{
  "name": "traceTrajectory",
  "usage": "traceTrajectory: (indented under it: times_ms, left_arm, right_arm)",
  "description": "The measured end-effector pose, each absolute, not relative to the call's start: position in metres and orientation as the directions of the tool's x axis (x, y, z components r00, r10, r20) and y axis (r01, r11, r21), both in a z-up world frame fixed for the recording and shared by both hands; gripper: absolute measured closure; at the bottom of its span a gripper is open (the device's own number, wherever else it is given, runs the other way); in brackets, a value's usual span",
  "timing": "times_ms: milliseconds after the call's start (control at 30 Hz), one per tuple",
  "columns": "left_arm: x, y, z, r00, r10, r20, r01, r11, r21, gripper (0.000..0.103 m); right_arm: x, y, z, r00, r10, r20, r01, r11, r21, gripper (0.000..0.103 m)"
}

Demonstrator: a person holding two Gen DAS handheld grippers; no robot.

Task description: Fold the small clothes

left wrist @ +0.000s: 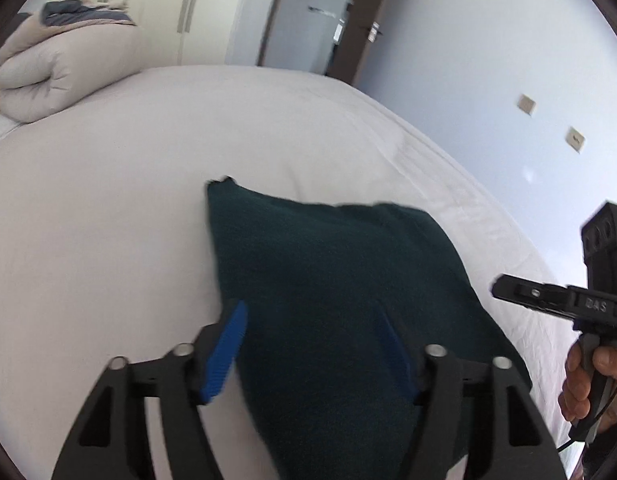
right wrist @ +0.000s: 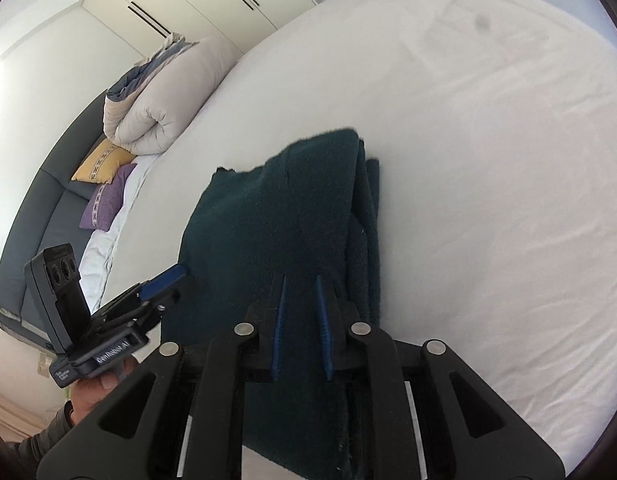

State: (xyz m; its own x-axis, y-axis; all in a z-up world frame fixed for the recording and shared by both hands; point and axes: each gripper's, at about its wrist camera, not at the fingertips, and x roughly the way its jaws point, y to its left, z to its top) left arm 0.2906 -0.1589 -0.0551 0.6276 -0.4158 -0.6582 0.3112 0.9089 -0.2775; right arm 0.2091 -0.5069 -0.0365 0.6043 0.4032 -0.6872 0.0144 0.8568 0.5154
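Observation:
A dark green knitted garment point(left wrist: 328, 280) lies folded on the white bed point(left wrist: 128, 200); in the right wrist view the garment point(right wrist: 276, 220) shows stacked layers along its right edge. My left gripper point(left wrist: 312, 320) is open, its blue pads spread wide above the garment's near part. My right gripper point(right wrist: 302, 292) is shut on a fold of the garment near its front edge, the cloth pinched between the blue pads. The left gripper also shows in the right wrist view point(right wrist: 164, 280) at the garment's left edge, and the right gripper's body shows at the right of the left wrist view point(left wrist: 548, 300).
A rolled beige duvet point(right wrist: 156, 104) sits at the head of the bed point(right wrist: 488, 160), with a yellow pillow point(right wrist: 104, 164) and a purple pillow point(right wrist: 104, 200) beside it. Wardrobe doors point(left wrist: 168, 0) and a door point(left wrist: 308, 12) stand beyond the bed.

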Motion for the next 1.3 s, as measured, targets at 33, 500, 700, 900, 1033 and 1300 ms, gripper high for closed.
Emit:
traceTrajectory:
  times_ms: [33, 500, 700, 900, 1033, 1300]
  left_arm:
    - [0.292, -0.15, -0.056, 0.635, -0.419, -0.649, 0.293, 0.908, -0.299, 0.012]
    - [0.336, -0.16, -0.121, 0.296, -0.612, -0.733, 0.163, 0.789, -0.593, 0.039]
    - [0.324, -0.154, -0.104, 0.3, -0.599, -0.742, 0.19, 0.8, -0.569, 0.062]
    - [0.26, -0.129, -0.052, 0.373, -0.545, -0.751, 0.286, 0.837, -0.466, 0.063]
    - [0.201, -0.088, -0.024, 0.416, -0.519, -0.746, 0.318, 0.852, -0.415, 0.063]
    - [0.107, -0.013, -0.031, 0.444, -0.467, -0.765, 0.284, 0.883, -0.374, 0.063]
  right_arm:
    - [0.205, -0.51, -0.029, 0.625, 0.375, -0.684, 0.014, 0.871, 0.491, 0.053]
    - [0.232, -0.509, -0.07, 0.498, 0.431, -0.752, 0.087, 0.838, 0.538, 0.068]
    - [0.233, -0.481, -0.057, 0.497, 0.318, -0.807, 0.095, 0.905, 0.415, 0.08]
    - [0.176, -0.43, 0.001, 0.568, 0.232, -0.789, 0.005, 0.958, 0.286, 0.084]
    - [0.117, -0.385, 0.028, 0.599, 0.261, -0.757, -0.075, 0.96, 0.272, 0.084]
    - [0.004, -0.306, 0.012, 0.582, 0.393, -0.712, -0.141, 0.911, 0.388, 0.084]
